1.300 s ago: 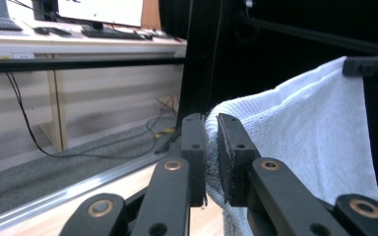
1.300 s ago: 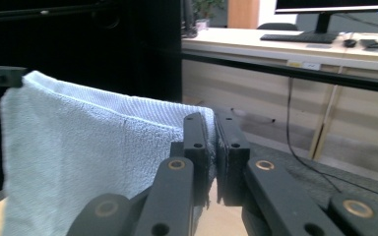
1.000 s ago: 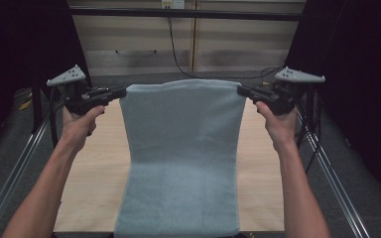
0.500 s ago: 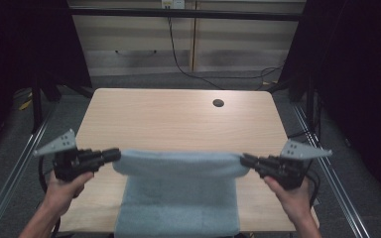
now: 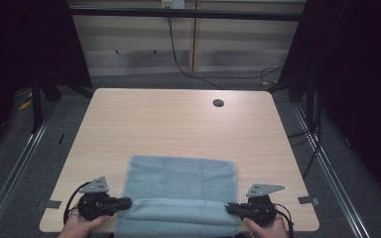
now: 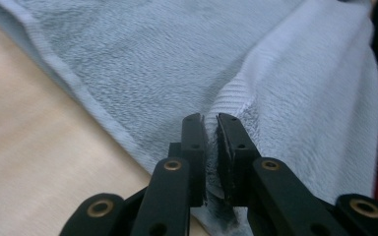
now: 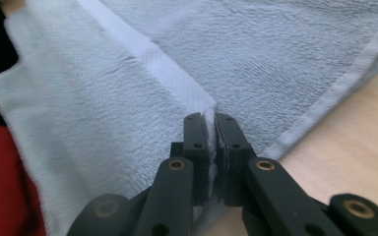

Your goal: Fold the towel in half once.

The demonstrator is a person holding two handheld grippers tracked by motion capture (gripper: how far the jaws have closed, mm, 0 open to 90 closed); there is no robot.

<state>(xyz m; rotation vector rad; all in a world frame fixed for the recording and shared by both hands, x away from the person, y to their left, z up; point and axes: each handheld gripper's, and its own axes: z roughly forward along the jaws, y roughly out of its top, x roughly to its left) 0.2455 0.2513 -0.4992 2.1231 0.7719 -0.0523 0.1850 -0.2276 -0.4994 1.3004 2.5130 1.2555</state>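
A pale blue terry-cloth towel [image 5: 179, 191] is seen at the lower centre of the high view, spread on the light wooden table [image 5: 178, 124] with its near part draped over the table's front edge. At the lower left, the left gripper [image 5: 124, 202] is clamped on one corner of the towel; at the lower right, the right gripper [image 5: 230, 208] is clamped on the other corner. In both gripper views, a thin fold of cloth is pinched between the black jaws.
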